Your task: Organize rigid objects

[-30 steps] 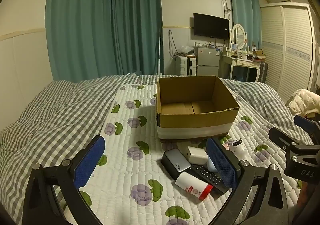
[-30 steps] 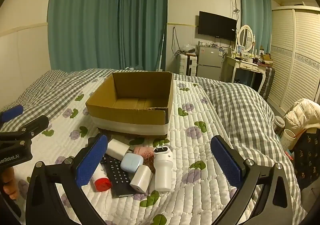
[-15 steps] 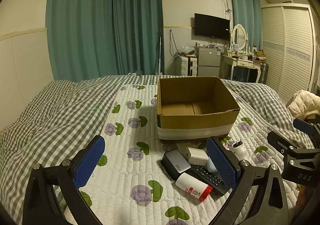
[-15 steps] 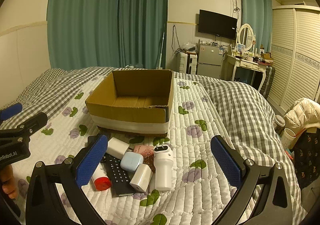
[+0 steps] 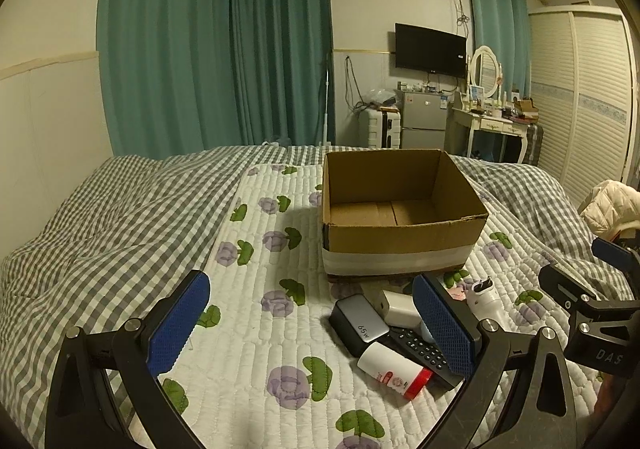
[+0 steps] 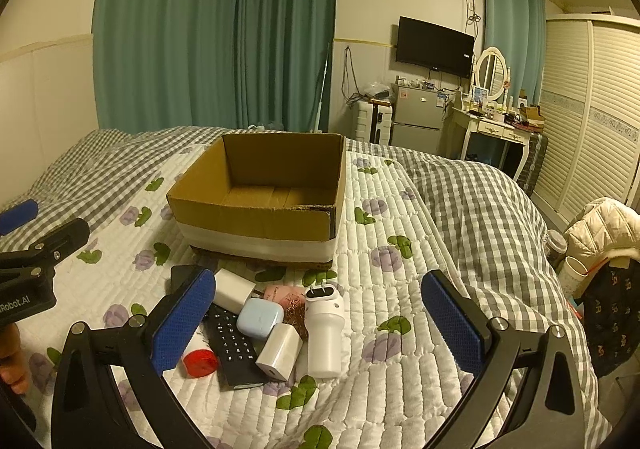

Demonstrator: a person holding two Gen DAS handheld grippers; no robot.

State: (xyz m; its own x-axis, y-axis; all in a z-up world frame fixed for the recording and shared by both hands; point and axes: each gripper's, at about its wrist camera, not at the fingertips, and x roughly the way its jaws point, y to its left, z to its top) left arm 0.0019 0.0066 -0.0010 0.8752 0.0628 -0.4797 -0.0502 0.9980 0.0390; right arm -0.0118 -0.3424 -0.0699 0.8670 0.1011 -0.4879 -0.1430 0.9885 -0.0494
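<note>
I hold my left claw (image 5: pixel 312 327) and right claw (image 6: pixel 318 323) low in frame, both spread wide, gripping nothing.

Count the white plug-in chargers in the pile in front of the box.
2. One white charger lies at the pile's back, near the cardboard box; another white charger lies at the front, beside the remote. More may be hidden underneath.

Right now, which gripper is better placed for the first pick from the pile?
Right gripper, probably: open, with the white bottle centred between its fingers. The left gripper, also open, has the pile off toward its right finger.
</note>
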